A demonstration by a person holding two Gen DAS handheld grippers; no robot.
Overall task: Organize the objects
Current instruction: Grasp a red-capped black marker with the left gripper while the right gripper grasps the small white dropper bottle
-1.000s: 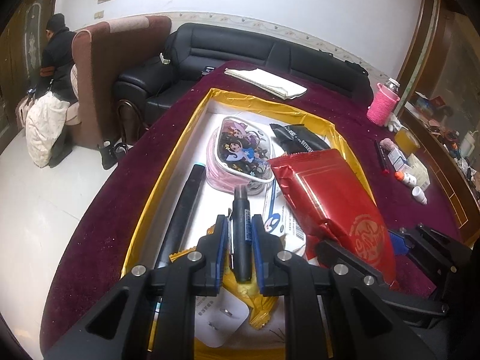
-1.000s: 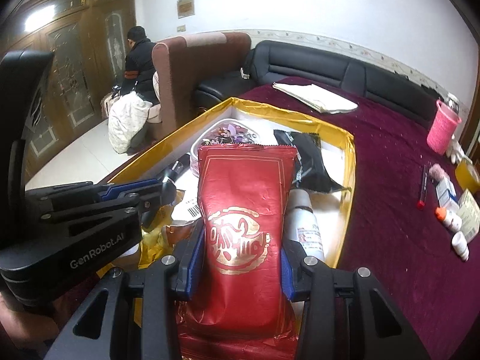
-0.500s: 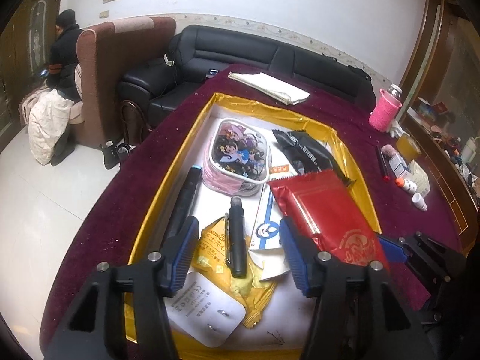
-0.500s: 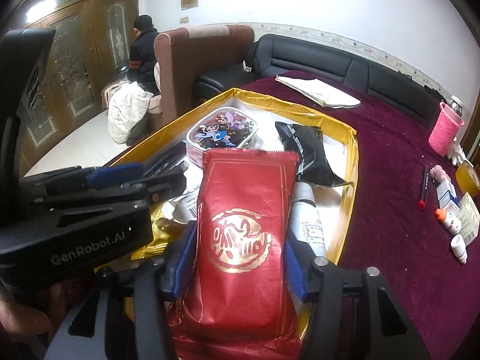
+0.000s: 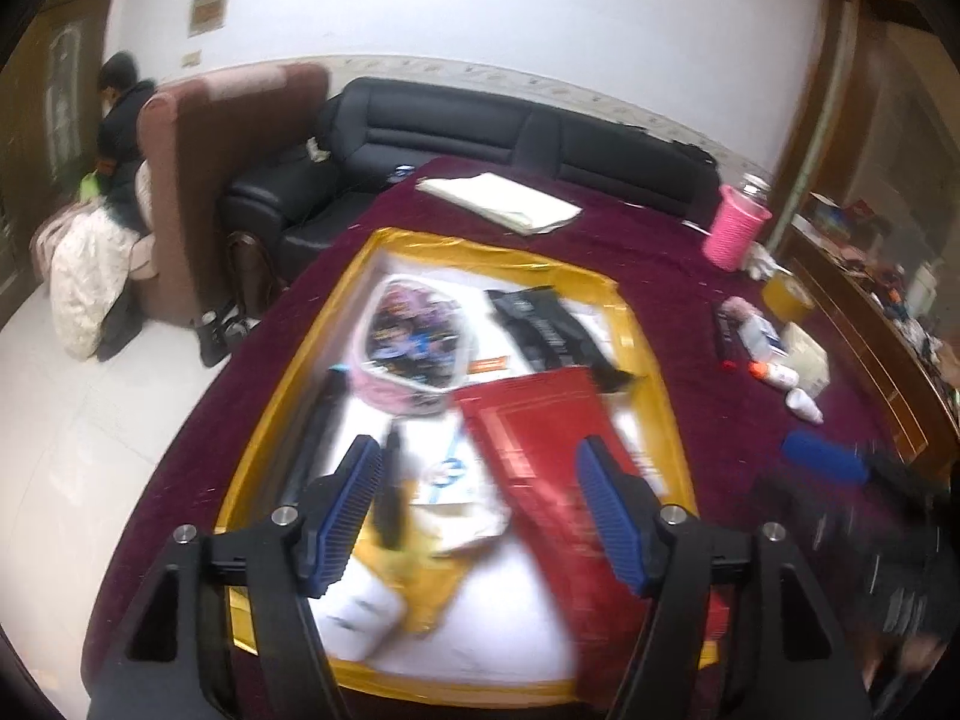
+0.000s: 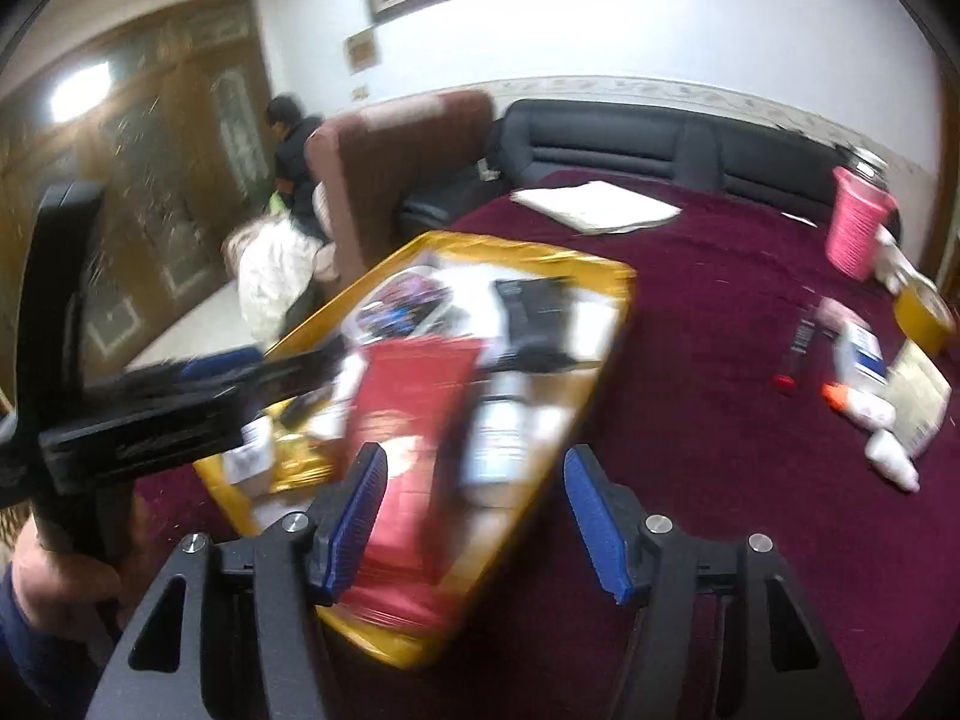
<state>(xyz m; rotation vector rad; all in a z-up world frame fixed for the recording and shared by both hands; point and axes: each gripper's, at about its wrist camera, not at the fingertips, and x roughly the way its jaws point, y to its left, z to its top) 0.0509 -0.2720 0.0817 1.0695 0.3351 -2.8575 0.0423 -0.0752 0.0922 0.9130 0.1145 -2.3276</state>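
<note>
A yellow-rimmed tray (image 5: pixel 492 252) (image 6: pixel 528 252) lies on the maroon table. In it are a red snack packet (image 5: pixel 540 450) (image 6: pixel 414 420), a black pen (image 5: pixel 390 498), a cartoon pouch (image 5: pixel 414 336), a black packet (image 5: pixel 546 330) and a white charger (image 5: pixel 360 612). My left gripper (image 5: pixel 474 468) hovers above the pen, its jaws opening with nothing pressed between them. My right gripper (image 6: pixel 474 468) hangs over the tray's near right corner. Its jaws are opening too, and the red packet lies free below its left finger. The picture is blurred by motion.
On the cloth right of the tray lie a pink cup (image 5: pixel 735 228), a tape roll (image 5: pixel 786 297), small bottles and boxes (image 5: pixel 774 354). Folded white papers (image 5: pixel 498 201) sit at the far edge. A black sofa (image 5: pixel 480 126), an armchair and a person (image 5: pixel 123 114) are beyond.
The left gripper has let go of the black pen and the right one of the red packet. Both have opened wide and pulled back and up; the right has swung rightward.
</note>
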